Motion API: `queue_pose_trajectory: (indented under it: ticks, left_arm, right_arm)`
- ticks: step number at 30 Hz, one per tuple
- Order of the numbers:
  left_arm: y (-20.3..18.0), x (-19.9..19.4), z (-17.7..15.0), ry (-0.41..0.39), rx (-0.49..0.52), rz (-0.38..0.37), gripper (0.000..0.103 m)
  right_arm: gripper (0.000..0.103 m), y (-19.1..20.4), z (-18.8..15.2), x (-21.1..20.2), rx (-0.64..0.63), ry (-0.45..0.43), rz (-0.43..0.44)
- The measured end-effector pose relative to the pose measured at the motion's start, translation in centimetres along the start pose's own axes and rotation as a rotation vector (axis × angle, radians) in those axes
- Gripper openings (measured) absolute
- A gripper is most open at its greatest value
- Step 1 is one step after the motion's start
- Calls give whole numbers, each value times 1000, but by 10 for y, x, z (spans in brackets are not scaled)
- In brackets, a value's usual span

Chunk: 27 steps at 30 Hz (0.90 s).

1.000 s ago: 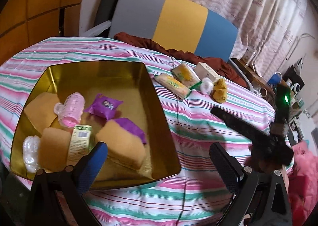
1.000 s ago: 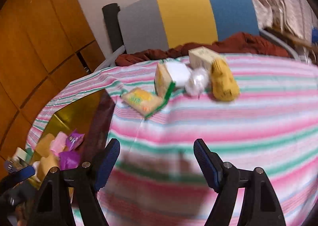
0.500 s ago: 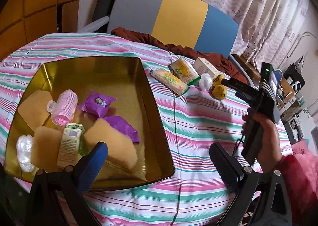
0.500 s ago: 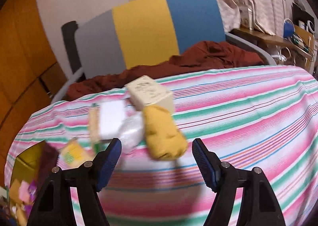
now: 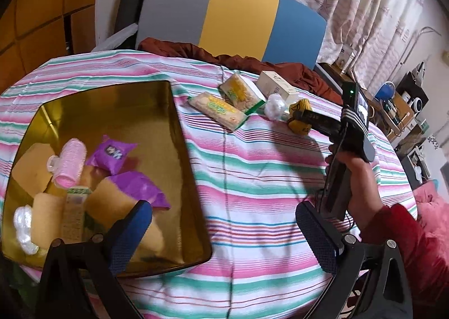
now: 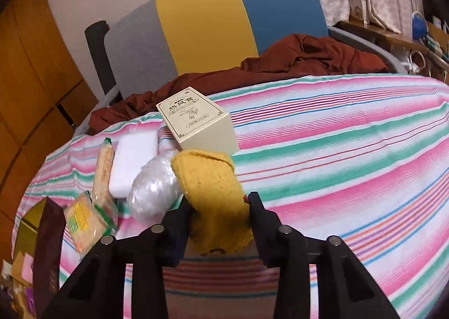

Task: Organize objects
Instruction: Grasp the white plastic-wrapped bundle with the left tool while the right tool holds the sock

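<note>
Since 0.5 s ago my right gripper (image 6: 220,207) has pushed forward across the striped tablecloth (image 6: 350,156), and the yellow knitted piece (image 6: 213,187) that sat ahead of it now fills the gap between its fingers. Its jaws look drawn in against both sides of the near end, though I can't confirm a firm pinch from this angle.

Going down in size: the gold tin (image 5: 179,134) sits well apart to the left of that cluster, already holding sponges and purple packets. My left gripper (image 5: 221,223) hovers over the tin's near corner, spread wide and carrying nothing.

Next comes the cream box (image 6: 196,120), touching the far end of the knitted piece, then the cracker packs (image 6: 87,218) and the crinkly plastic ball (image 6: 154,190) pressed against its left side.

What matters for the coming move: the knitted piece's long axis runs straight away from the right gripper, which straddles it crosswise, so I judge a lift should come straight up to clear the ball, then left toward the tin.
</note>
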<state>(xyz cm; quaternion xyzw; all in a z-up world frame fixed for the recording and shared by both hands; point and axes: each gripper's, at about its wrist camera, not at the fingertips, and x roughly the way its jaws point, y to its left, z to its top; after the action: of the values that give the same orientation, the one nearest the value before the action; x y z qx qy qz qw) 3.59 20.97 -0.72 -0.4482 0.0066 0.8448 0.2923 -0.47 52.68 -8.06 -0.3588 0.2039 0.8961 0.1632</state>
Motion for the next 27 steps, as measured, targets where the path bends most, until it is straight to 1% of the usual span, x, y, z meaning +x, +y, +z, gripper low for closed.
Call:
queue_pose_trajectory:
  ticks: [3, 6, 8, 10, 14, 17, 18, 20, 23, 25, 27]
  left_arm:
    - [-15, 9, 10, 3, 19, -7, 103]
    - [-37, 21, 25, -8, 59, -23, 103]
    - [-51, 30, 34, -16, 92, -34, 103]
    - [-64, 43, 44, -19, 119, -26, 103]
    - [-84, 72, 63, -44, 155, -21, 103]
    - [-100, 93, 77, -84, 212, 7, 103]
    - [-107, 103, 83, -90, 240, 34, 103]
    - [-118, 115, 90, -100, 279, 51, 103]
    - [-136, 136, 102, -118, 354, 107, 103]
    - [-143, 154, 109, -103, 378, 146, 103]
    - [-147, 170, 114, -87, 395, 154, 102]
  right_arm:
    - [34, -7, -5, -16, -10, -22, -28]
    - [34, -23, -14, -36, 19, -59, -36]
    - [34, -37, -25, -51, 49, -104, -50]
    - [34, -47, -34, -57, 76, -125, -57]
    - [34, -73, -45, -68, 209, -181, -47]
    - [34, -85, -49, -70, 278, -200, -42]
    - [34, -89, -50, -70, 295, -202, -35]
    - [34, -97, -52, -68, 339, -202, -27]
    - [34, -103, -53, -68, 375, -210, -14]
    - [34, -104, -53, -68, 384, -215, -9]
    - [35, -106, -55, -68, 390, -218, -2]
